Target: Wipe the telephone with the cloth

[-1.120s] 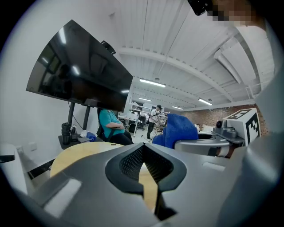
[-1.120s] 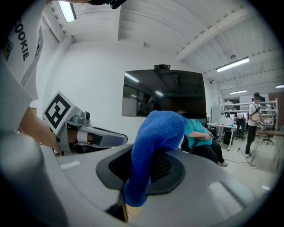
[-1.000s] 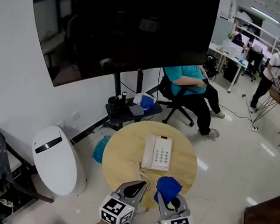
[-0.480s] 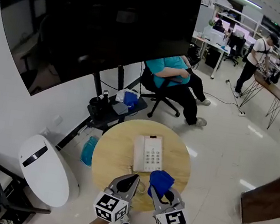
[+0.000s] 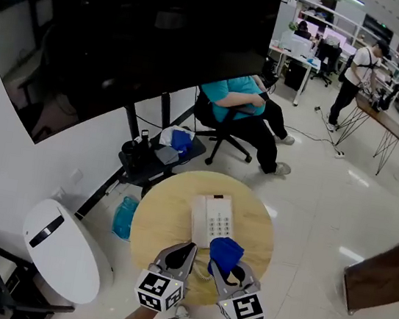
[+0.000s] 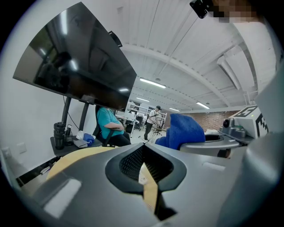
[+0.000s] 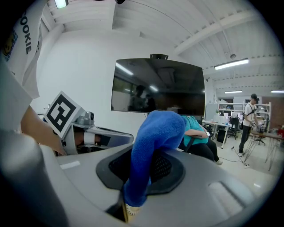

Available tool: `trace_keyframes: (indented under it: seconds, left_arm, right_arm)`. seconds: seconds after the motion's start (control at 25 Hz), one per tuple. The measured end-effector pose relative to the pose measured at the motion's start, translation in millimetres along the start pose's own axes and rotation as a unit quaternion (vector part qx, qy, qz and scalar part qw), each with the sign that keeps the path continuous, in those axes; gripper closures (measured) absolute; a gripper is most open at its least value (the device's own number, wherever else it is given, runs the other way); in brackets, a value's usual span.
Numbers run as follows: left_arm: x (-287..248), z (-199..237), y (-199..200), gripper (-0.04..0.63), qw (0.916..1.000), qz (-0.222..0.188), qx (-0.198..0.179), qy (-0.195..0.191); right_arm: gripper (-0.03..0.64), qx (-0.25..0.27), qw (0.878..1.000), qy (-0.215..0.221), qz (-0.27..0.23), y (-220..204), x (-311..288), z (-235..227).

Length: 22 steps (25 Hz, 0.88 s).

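Note:
A white telephone [image 5: 210,220] lies on the round wooden table [image 5: 161,216], keypad up, with its coiled cord running off toward the near edge. My right gripper [image 5: 226,264] is shut on a blue cloth [image 5: 225,252], which bunches up above the jaws just short of the phone's near end. The right gripper view shows the blue cloth [image 7: 153,146] pinched between the two jaws and folded over them. Beside it, my left gripper [image 5: 184,254] hovers over the table's near edge, shut with nothing in it. In the left gripper view its jaws meet and the cloth [image 6: 182,131] shows to the right.
A large dark screen [image 5: 129,33] on a stand rises behind the table. A person in a teal top sits on an office chair [image 5: 231,119] beyond it. A white rounded appliance [image 5: 60,249] stands at the left. Another person stands by desks [image 5: 358,67] far back right.
The head view has shifted, so the table sits further left in the picture. Both grippers have edged toward the telephone, and the cloth now lies closer to its near end.

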<state>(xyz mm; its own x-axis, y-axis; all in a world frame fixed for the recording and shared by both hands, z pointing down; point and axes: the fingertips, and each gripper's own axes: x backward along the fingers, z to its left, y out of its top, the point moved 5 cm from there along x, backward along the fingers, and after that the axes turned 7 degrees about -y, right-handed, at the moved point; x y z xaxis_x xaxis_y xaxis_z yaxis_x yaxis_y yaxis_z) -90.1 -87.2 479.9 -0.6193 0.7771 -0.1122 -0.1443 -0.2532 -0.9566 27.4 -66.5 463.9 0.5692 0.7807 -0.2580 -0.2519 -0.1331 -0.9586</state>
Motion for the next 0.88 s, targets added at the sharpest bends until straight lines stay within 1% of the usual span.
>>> trace_keyframes:
  seconds: [0.24, 0.32, 0.44, 0.6, 0.68, 0.88]
  left_arm:
    - [-7, 16, -10, 0.594, 0.9997, 0.014, 0.02, -0.003]
    - [-10, 19, -16, 0.558, 0.9992, 0.025, 0.029, -0.009]
    - [-16, 25, -25, 0.538, 0.9982, 0.038, 0.045, -0.014]
    - [-27, 36, -38, 0.515, 0.9953, 0.044, 0.081, -0.031]
    - [-35, 43, -47, 0.485, 0.9929, 0.053, 0.099, -0.039]
    - [-57, 66, -70, 0.466, 0.9855, 0.071, 0.144, -0.053]
  right_arm:
    - [0.555, 0.003, 1.0, -0.003, 0.001, 2, -9, 2]
    - [0.555, 0.001, 1.0, -0.003, 0.003, 0, -10, 2]
    - [0.555, -0.003, 1.0, -0.003, 0.008, -2, -11, 1]
    - [0.555, -0.005, 1.0, 0.003, 0.009, -8, -13, -4]
    - [0.555, -0.006, 1.0, 0.006, 0.011, -11, -15, -8]
    - [0.555, -0.011, 1.0, 0.012, 0.019, -21, -16, -23]
